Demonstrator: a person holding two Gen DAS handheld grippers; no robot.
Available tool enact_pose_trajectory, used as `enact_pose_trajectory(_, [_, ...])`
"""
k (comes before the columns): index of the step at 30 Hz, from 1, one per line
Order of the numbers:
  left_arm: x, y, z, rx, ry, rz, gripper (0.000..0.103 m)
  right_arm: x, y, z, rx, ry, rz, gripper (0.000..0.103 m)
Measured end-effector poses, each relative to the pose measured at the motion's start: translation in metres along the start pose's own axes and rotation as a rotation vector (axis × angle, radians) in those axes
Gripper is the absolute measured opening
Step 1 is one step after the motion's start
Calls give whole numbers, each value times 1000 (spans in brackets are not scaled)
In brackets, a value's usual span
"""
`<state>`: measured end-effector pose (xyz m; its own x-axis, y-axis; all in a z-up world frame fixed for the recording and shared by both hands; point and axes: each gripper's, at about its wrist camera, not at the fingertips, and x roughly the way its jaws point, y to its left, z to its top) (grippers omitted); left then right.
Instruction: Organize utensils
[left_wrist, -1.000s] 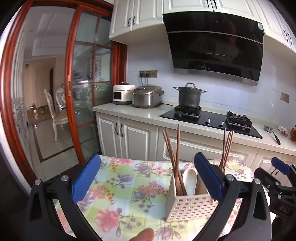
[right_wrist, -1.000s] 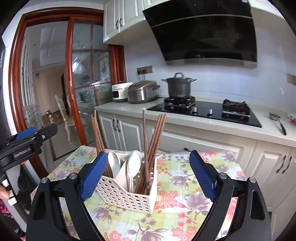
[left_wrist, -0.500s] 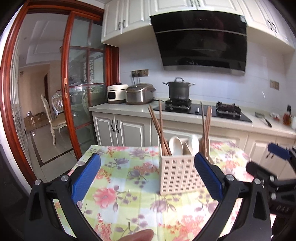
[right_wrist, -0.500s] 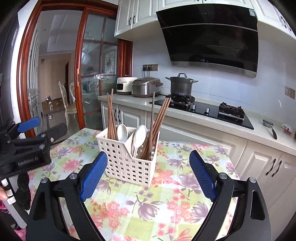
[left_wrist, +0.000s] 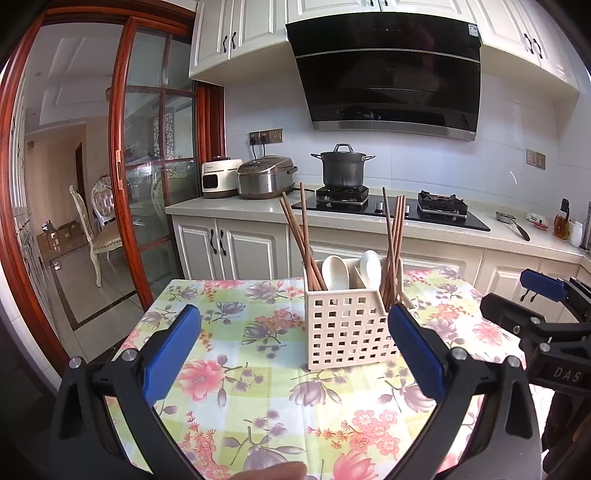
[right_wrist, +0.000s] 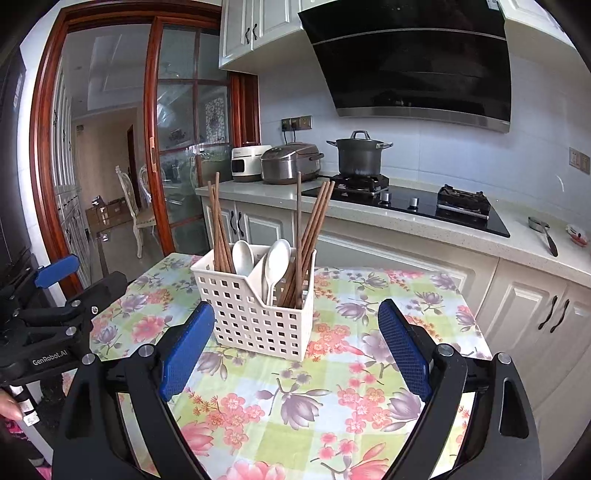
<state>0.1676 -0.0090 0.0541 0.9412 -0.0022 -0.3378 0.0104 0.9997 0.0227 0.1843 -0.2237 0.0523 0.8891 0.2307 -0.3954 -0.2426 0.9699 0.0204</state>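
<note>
White utensil basket sits just ahead of us on the worktop — both grippers, left gripper and right gripper, jaws spread wide, empty.

wrist cameras side by side, facing counter (both near caddy)

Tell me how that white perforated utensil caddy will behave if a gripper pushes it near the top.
The caddy looks like thin plastic full of holes, so probably light. Long chopsticks stand well above its rim, raising the load, so a high push may tip it rather than slide it. The glossy floral tablecloth looks smooth; a low push would likely slide it.
</note>
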Motion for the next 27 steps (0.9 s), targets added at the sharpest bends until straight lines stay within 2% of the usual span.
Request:
enact_pose_trajectory(11, [4, 5, -3, -25, 22, -25, 98, -2, 2, 1, -4, -4, -7, 85])
enact_pose_trajectory(27, [4, 7, -3, -36, 19, -19, 98, -2, 2, 1, -4, -5, -7, 85])
